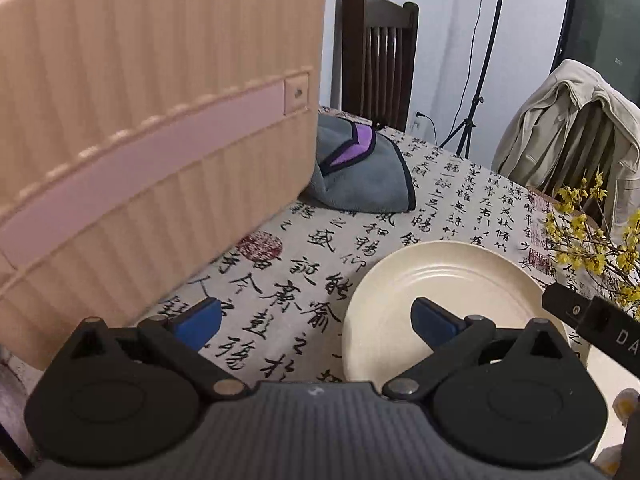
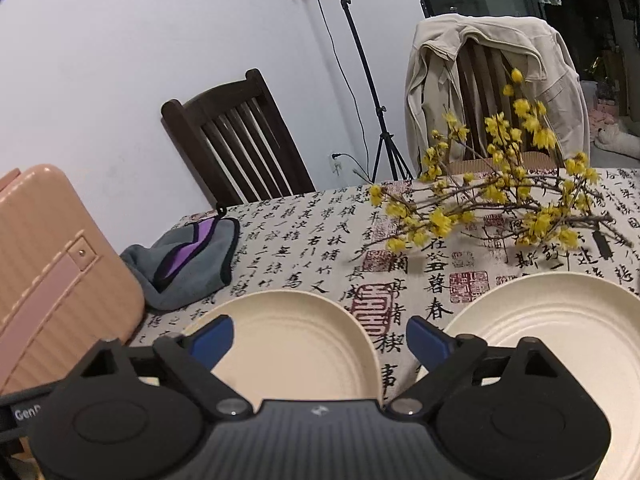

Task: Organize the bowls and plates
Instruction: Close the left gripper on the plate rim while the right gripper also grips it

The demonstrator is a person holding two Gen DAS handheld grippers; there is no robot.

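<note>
Two cream plates lie flat, face up, on the worktop (image 2: 320, 216). Being round, they have no long axis and point no way; each shows concentric ridges around its well. In the right wrist view the left plate (image 2: 296, 344) sits near the front edge, just right of the pink case, and the right plate (image 2: 560, 336) lies apart from it, with a strip of printed cloth between them. The left wrist view shows only one plate (image 1: 444, 292), to the right of centre.

The tablecloth (image 2: 304, 240) is covered in columns of black brush calligraphy with red seal stamps; the characters are too stylised to read surely. On the left gripper's body at the lower left of the right wrist view stand the letters "Gen", cut off; on the right gripper's body at the right edge of the left wrist view, "DA", also cut off.

The right gripper (image 2: 320, 340) tilts down toward the worktop, its blue fingers (image 2: 426, 340) spread wide, nothing pinched, above the left plate's right part and the gap. The left gripper (image 1: 316, 320) also tilts down, fingers (image 1: 434, 320) spread and empty, the right one over the plate, the left one over bare cloth.

Beyond lie a grey and purple cloth (image 2: 192, 268), a ribbed pink suitcase (image 1: 152, 120), yellow flowering branches (image 2: 500, 200), a dark wooden chair (image 2: 240, 144), and a beige jacket (image 2: 496, 80) over another chair.
</note>
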